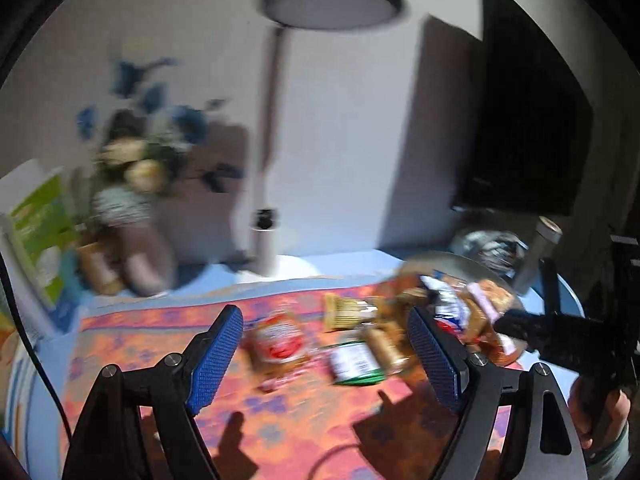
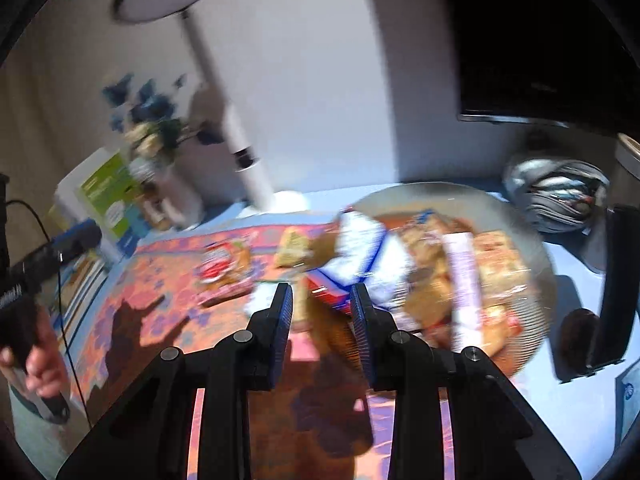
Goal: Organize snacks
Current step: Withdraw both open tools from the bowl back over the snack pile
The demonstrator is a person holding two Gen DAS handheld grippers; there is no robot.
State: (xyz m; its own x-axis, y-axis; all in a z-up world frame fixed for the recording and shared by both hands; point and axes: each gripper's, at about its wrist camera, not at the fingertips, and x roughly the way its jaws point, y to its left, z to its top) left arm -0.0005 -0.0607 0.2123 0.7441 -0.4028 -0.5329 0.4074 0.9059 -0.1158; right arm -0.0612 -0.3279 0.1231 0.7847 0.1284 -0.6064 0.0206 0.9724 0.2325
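Note:
The picture is blurred by motion. My left gripper (image 1: 325, 318) hangs open and wide above the orange flowered mat (image 1: 168, 344), with nothing between its blue pads. On the mat beyond it lie a red packet (image 1: 280, 340), a green-and-white packet (image 1: 354, 362) and a yellow cracker packet (image 1: 342, 310). A round plate (image 2: 536, 248) at the right is heaped with snacks, among them a pink stick pack (image 2: 460, 280). My right gripper (image 2: 320, 292) hovers at the plate's near-left rim with its jaws a little apart. A white, blue and red packet (image 2: 360, 248) lies just beyond its tips, and the pads press on nothing.
A white lamp (image 1: 264, 200) stands at the back on the blue table (image 2: 580, 392). A vase of flowers (image 1: 132, 184) and a green-and-white box (image 1: 36, 224) sit back left. Back right are a dark screen (image 1: 528, 120), a grey bundle (image 2: 560, 192) and a metal cylinder (image 1: 538, 252).

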